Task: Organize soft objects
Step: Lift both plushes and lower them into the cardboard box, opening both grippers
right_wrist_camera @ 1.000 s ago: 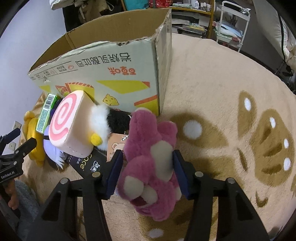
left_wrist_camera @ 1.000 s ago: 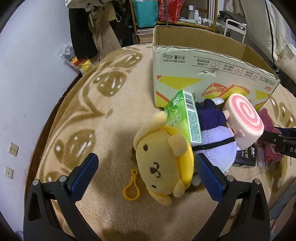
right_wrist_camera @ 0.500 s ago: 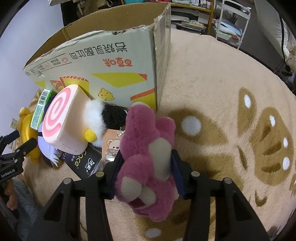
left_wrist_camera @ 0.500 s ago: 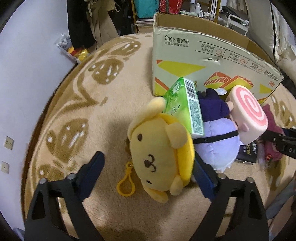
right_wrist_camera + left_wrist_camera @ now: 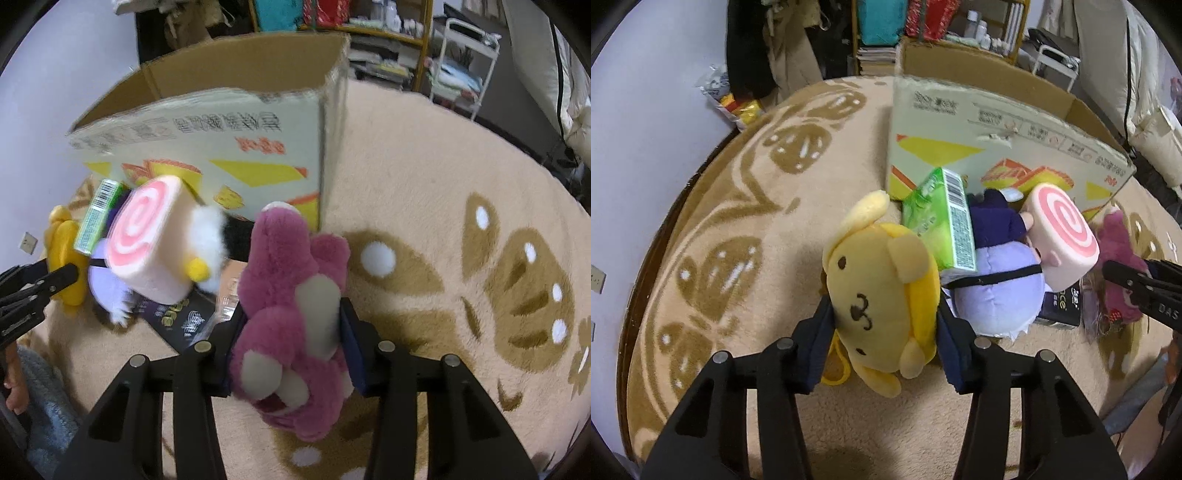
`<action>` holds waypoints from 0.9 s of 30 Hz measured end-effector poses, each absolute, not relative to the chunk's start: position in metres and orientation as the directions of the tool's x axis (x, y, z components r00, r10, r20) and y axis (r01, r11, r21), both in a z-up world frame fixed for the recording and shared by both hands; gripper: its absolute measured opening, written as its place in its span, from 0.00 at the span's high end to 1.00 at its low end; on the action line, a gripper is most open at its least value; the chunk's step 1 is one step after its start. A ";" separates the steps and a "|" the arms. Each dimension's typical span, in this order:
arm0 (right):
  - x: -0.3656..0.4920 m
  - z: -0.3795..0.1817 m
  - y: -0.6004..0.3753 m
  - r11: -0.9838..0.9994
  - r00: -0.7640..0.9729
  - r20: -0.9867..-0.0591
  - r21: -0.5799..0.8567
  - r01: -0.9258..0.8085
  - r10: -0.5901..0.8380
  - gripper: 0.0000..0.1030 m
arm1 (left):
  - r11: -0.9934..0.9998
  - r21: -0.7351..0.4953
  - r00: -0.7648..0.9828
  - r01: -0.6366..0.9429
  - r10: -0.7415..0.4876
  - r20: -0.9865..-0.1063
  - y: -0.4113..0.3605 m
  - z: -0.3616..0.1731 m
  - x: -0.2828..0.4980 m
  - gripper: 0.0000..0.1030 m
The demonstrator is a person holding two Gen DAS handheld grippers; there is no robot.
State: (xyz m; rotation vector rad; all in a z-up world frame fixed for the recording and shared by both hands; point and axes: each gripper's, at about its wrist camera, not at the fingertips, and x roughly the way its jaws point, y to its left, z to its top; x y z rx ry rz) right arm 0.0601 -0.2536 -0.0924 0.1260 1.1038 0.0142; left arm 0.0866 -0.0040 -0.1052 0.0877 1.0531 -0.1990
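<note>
A yellow plush dog [image 5: 875, 284] lies face up on the beige rug. My left gripper [image 5: 882, 339] is closing on it, and both blue pads press its sides. A pink plush bear [image 5: 291, 280] sits between the pads of my right gripper [image 5: 291, 332], whose jaws are still closing and squeezing it. Between the two toys lie a green packet [image 5: 942, 221], a purple plush [image 5: 997, 291] and a pink swirl roll plush [image 5: 1060, 236]. The open cardboard box [image 5: 960, 122] stands just behind the pile.
A black packet [image 5: 1060, 310] lies under the roll plush. The patterned rug [image 5: 461, 184] stretches bare to the right of the box. Shelves [image 5: 923, 29], hanging clothes [image 5: 757, 55] and a white cart [image 5: 461, 55] stand beyond. A hand and grey sleeve [image 5: 33, 398] show at the lower left.
My left jaws went from wide apart to pressed against the yellow dog's sides. The right jaws tightened on the pink bear, and that gripper rose slightly with it.
</note>
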 end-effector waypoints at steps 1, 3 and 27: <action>0.058 -0.088 -0.252 0.993 0.466 -0.882 0.106 0.048 0.072 0.54 | 0.980 -0.022 0.486 0.197 -0.117 -0.866 -0.003 -0.103 0.086 0.52; 0.052 -0.080 -0.249 0.994 0.493 -0.868 0.099 0.042 0.066 0.54 | 0.983 -0.039 0.503 0.179 -0.126 -0.855 0.003 -0.098 0.083 0.52; 0.000 0.021 -0.243 0.996 0.784 -0.620 0.089 0.023 0.037 0.54 | 0.970 0.047 0.844 0.240 -0.185 -0.503 -0.009 -0.006 0.009 0.52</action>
